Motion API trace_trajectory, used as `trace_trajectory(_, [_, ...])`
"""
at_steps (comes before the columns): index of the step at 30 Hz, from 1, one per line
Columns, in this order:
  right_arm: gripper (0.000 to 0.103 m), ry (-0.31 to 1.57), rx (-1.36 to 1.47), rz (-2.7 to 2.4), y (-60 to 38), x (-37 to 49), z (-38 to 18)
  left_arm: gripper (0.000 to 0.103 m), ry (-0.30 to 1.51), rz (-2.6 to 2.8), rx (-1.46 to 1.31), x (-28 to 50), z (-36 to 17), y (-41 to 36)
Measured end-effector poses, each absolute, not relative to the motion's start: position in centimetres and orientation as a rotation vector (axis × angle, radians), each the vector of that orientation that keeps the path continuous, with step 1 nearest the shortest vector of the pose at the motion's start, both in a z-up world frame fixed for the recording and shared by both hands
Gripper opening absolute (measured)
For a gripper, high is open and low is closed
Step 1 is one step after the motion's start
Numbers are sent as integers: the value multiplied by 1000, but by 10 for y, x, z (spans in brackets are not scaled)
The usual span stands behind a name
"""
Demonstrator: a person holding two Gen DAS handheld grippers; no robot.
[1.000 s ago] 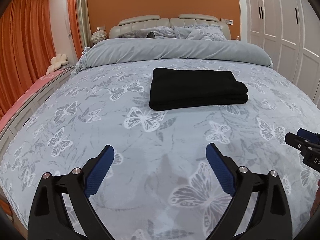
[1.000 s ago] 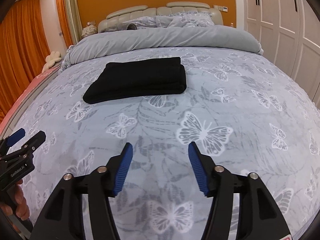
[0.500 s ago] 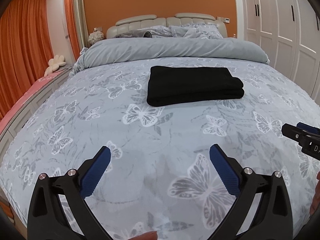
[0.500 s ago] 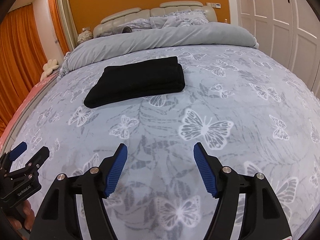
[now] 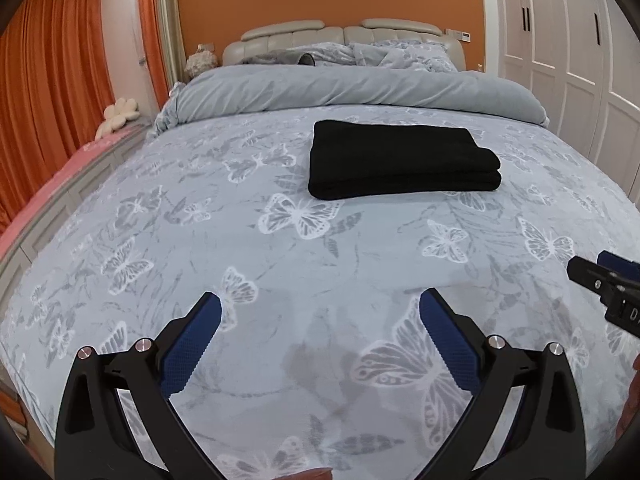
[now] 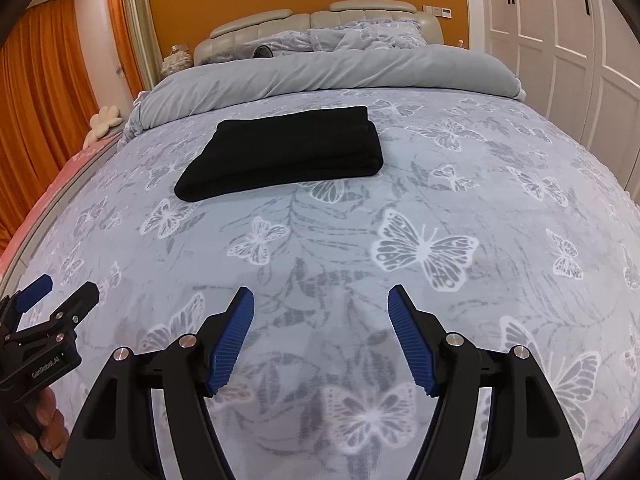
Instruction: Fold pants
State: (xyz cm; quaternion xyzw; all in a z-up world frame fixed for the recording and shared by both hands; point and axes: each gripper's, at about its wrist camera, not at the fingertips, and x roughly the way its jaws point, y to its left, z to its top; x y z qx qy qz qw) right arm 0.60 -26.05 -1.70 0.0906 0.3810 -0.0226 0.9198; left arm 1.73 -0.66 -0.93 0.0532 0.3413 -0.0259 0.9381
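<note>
The black pants lie folded into a neat rectangle on the butterfly-print bed cover, in the middle of the bed; they also show in the right wrist view. My left gripper is open and empty, well short of the pants near the foot of the bed. My right gripper is open and empty too, at a similar distance. Each gripper shows at the edge of the other's view: the right one, the left one.
A rolled grey duvet and pillows lie at the head of the bed by the beige headboard. White wardrobe doors stand on the right. Orange curtains and a pink bench are on the left.
Both grippers have drawn back from the folded pants toward the foot of the bed. The right gripper's jaws have opened wider. The pants have not moved.
</note>
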Motion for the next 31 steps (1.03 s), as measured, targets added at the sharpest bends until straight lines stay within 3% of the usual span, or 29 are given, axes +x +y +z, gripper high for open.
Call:
trace_trajectory(26, [68,791,156,-55,-258,4,-24,98,714,-56,83,24,-15,-9])
trace_trajectory(31, [73,787,143,-66,-260,5,-24,98,721,-56,83,24,-16,-8])
